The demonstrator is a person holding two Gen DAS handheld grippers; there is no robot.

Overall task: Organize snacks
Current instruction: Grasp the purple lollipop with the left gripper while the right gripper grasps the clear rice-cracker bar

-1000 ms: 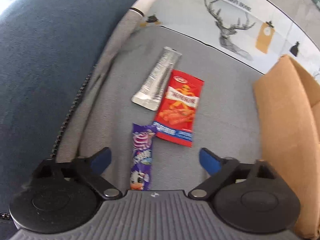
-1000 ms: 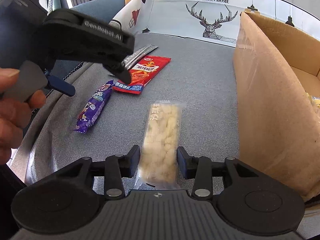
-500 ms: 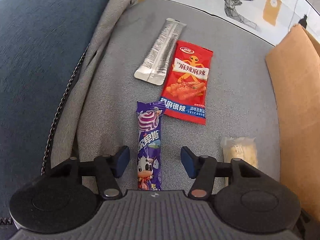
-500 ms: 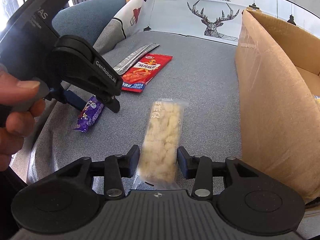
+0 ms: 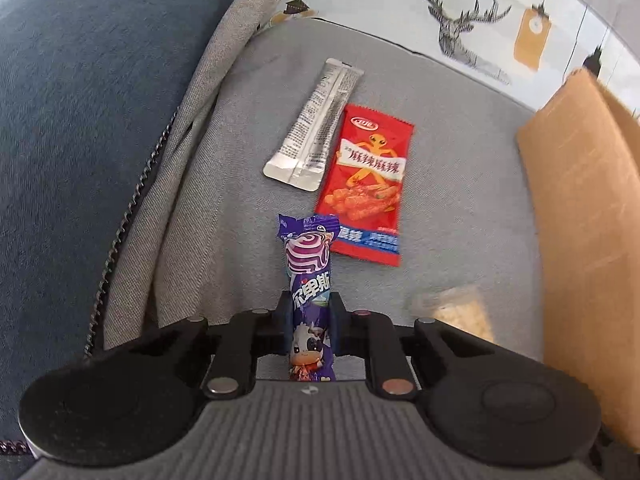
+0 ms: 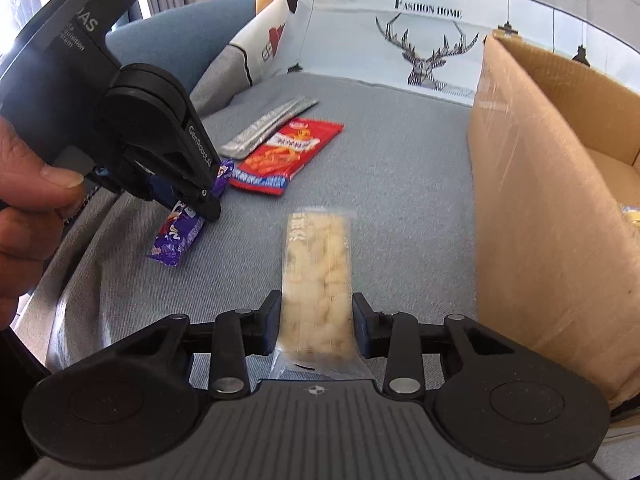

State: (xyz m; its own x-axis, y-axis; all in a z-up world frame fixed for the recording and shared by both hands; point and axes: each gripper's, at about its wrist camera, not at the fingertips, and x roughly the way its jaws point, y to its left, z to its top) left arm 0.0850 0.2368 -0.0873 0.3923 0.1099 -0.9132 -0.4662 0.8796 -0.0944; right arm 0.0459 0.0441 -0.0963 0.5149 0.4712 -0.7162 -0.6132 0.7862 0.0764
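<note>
Fingers [image 6: 24, 184] of my left hand hold the handle of my left gripper [image 5: 310, 320] at the far left of the right wrist view. Its jaws have just been closing, and now they pinch the purple candy stick [image 5: 308, 292] tight on both sides. One end of the purple candy stick pokes out past the jaws and the other end comes back toward the camera. It lies on the gray couch cushion [image 5: 460, 216], with a dark blue cushion [image 5: 80, 120] off to the left.

Next to the right, a bit farther away, lies a silver packet [image 5: 316, 124]. The red snack bag [image 5: 366, 188] is just beside it and their long edges touch. The purple stick's far tip covers the red bag's near corner.

More to the right is my right gripper [image 6: 316, 322]. Its jaws have just been closing a little, and they press on both sides of the clear bag of pale puffs [image 6: 318, 276]. The bag points straight away from me over the couch.

At the far right stands the open cardboard box [image 6: 540, 208]. Something yellow [image 6: 632, 212] peeks out inside it, too small to tell what. Behind everything is a white cover with a deer drawing [image 6: 428, 56].
</note>
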